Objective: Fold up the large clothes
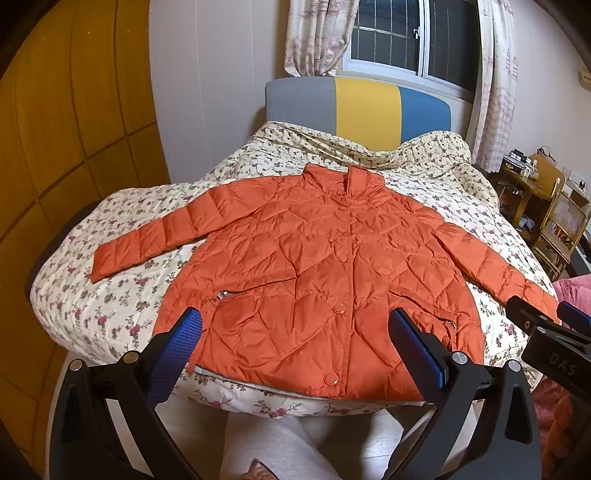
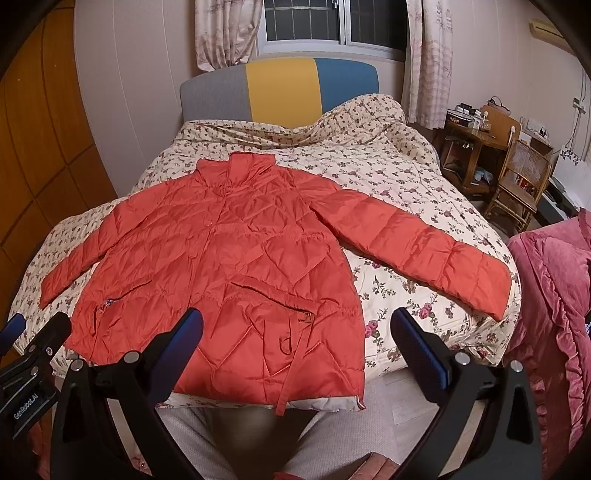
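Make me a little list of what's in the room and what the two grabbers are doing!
clothing: orange puffy jacket, laid flat, front up, buttoned
sleeves: both spread out to the sides
where: on the flowery bedspread of the bed
left gripper: open, holding nothing, at the jacket's bottom edge
right gripper: open, holding nothing, near the bottom right corner
folding: not started
behind: striped headboard, window with curtains
to the right: wooden chair, pink blanket

Orange quilted jacket [image 1: 314,266], cream floral bedspread [image 1: 110,306], grey-yellow-blue headboard [image 1: 365,110], pink blanket [image 2: 554,295]
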A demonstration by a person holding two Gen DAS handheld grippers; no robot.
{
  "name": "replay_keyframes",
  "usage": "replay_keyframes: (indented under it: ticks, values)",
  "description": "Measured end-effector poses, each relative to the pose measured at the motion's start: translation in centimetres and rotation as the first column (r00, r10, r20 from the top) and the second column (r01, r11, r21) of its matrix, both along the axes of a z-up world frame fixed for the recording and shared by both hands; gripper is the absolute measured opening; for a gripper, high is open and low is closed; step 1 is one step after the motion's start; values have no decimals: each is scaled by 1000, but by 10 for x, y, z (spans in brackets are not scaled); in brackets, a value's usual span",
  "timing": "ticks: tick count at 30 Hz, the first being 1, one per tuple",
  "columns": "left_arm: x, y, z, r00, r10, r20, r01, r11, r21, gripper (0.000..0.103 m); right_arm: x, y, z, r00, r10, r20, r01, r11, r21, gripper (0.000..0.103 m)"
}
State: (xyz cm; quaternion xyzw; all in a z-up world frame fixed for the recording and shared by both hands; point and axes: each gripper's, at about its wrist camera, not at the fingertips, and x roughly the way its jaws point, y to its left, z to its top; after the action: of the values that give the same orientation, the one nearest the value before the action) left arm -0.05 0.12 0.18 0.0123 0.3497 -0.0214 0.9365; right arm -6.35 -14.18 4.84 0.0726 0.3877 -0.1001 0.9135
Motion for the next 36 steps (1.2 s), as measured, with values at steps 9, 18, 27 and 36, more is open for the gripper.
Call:
replay_keyframes:
  ticks: [9, 18, 27, 36]
  values:
    - [-1, -1, -1, 1000, -1, -3, 1, 1000, -5, 100, 2, 0, -2, 1000, 0, -12, 0, 1000, 0, 101]
    - [0, -1, -3, 1000, -6, -7, 6, 1000, -5, 100, 2, 0, -3, 1000, -1, -16, 1, 1000, 0, 101]
    - [-1, -2, -5, 1000, -9, -9, 9, 1000, -8, 100, 4, 0, -5, 1000, 3, -27, -3, 1000, 5, 101]
    - [-2, -4, -6, 1000, -13, -14, 13, 1000, -9, 100, 6, -2, -7, 999, 4, -39, -4, 1000, 8, 101]
